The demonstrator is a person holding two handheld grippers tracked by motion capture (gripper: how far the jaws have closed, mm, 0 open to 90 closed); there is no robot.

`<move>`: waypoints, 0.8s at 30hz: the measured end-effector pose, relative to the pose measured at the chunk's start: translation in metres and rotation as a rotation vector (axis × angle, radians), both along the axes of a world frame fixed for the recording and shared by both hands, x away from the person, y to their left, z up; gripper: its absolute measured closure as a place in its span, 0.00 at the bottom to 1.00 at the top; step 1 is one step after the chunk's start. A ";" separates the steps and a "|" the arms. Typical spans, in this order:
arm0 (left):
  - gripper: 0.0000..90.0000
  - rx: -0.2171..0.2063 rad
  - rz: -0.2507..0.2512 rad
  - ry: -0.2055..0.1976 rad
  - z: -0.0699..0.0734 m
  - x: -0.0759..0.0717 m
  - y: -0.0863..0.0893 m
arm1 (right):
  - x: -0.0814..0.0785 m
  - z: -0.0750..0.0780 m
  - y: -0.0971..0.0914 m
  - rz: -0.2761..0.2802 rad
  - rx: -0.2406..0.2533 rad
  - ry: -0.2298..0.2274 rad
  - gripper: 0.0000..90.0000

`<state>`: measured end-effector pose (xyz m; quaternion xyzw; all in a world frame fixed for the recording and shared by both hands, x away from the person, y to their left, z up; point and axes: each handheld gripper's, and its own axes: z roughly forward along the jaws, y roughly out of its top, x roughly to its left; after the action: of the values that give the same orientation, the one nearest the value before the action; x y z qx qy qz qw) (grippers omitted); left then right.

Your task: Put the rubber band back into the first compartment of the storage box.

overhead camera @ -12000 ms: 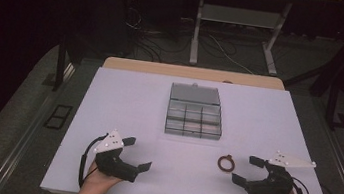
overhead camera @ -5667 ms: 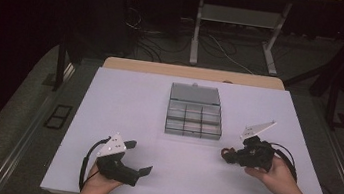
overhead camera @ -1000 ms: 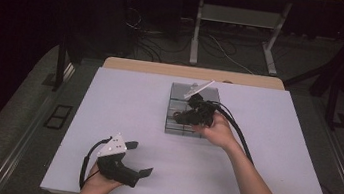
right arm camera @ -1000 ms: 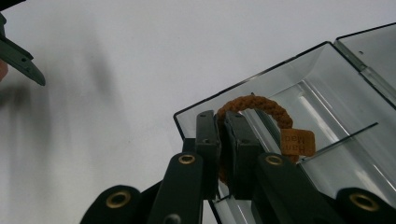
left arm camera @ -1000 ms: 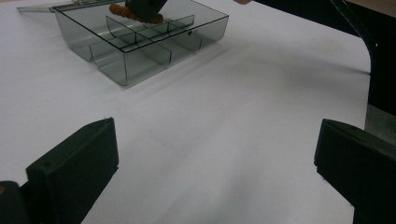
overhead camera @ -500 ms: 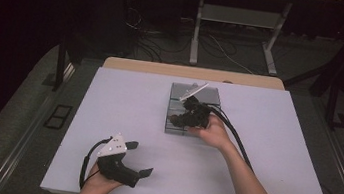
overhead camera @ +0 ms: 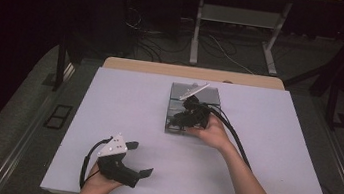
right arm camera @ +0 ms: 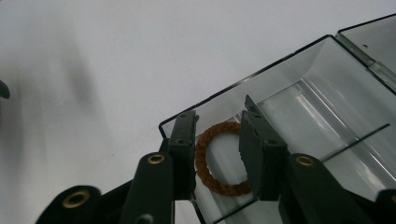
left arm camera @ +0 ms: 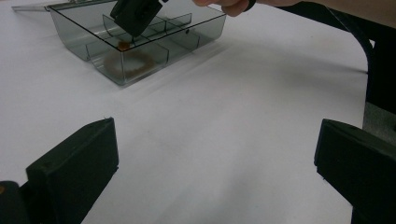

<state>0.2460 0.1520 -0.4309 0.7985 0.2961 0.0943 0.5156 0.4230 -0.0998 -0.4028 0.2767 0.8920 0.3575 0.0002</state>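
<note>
Your right claw (right arm camera: pixel 215 156) hangs over the near corner compartment of the clear divided box (right arm camera: pixel 327 84), jaws parted with the brown braided ring (right arm camera: pixel 219 161) lying loose between them, apparently just dropped there, while your left claw (overhead camera: pixel 136 160) rests released on the table (overhead camera: pixel 124 101).

The high view looks forward and down over the whole white table (overhead camera: pixel 123 106). The left gripper view sits low, facing the clear divided plastic box (left arm camera: pixel 140 44) well ahead. The right gripper view hangs close above that box's corner.
</note>
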 end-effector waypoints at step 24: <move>0.00 0.002 -0.011 0.004 -0.001 -0.001 -0.004 | -0.039 0.041 -0.041 -0.091 0.013 -0.058 0.01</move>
<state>0.2454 0.1480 -0.4317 0.8009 0.2928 0.0900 0.5145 0.3836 -0.1411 -0.3621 0.3065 0.8758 0.3706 0.0404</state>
